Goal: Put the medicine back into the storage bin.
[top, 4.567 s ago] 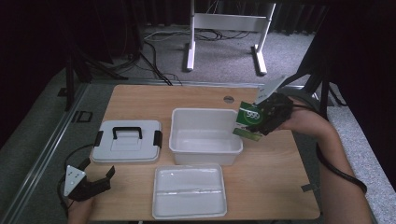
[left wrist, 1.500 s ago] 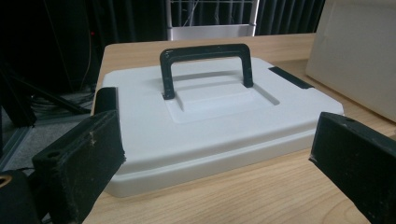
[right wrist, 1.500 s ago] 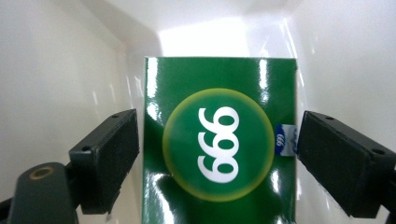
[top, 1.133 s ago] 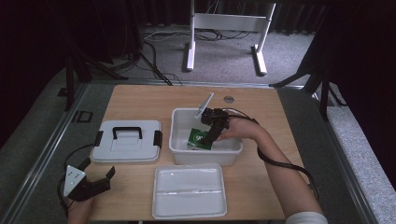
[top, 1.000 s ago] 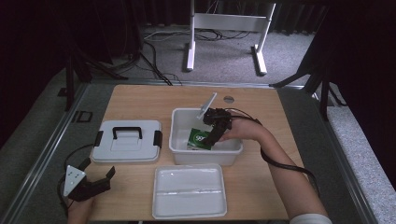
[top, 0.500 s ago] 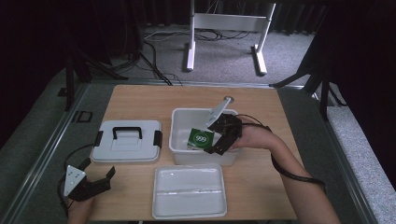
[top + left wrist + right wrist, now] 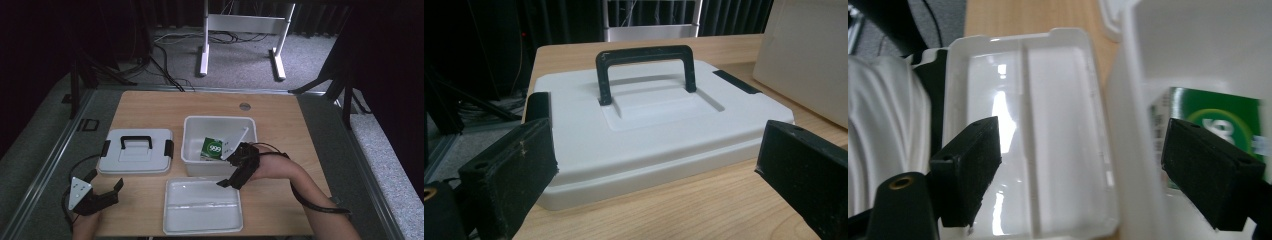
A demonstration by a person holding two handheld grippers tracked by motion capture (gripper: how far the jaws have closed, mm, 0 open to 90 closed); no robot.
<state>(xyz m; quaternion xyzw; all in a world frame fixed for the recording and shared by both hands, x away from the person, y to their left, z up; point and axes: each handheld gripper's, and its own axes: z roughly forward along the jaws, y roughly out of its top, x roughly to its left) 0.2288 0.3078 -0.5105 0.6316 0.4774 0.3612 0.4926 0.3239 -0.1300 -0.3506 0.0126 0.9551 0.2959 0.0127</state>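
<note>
High view
Packet: we see the green box (image 7: 215,148) lying inside the white bin (image 7: 192,145) at the middle of the table, no jaw touching it.
Right gripper (image 7: 234,176): ours hangs released at the bin's near right corner, jaws apart, above the gap between the bin and the clear lid (image 7: 202,207) lying flat in front of it.
Left gripper (image 7: 102,190): spread wide and holding nothing, near the table's front left corner, just short of the closed white case (image 7: 135,150).
Risk: we judge the cable (image 7: 300,197) looping under our right forearm could catch the bin's corner and drag the bin when we pull away.

Left gripper view
Jaws: both pads stand well apart with nothing between them; the case with its black handle (image 7: 646,67) sits ahead.
Risk: a careless push forward would shove the case along the table, we think.

Right gripper view
Jaws: gaping, straddling the bin's wall, one over the clear lid (image 7: 1018,130), the other over the green box (image 7: 1213,120) inside.
Risk: dropping the hand here could knock the wall and tip the packet.

Surface and room
Table (image 7: 150,107): pale wood grain, a small round grommet (image 7: 244,106) near its far edge.
Surroundings: grey carpet, a white stand (image 7: 240,30), floor cables, dark curtains behind.
</note>
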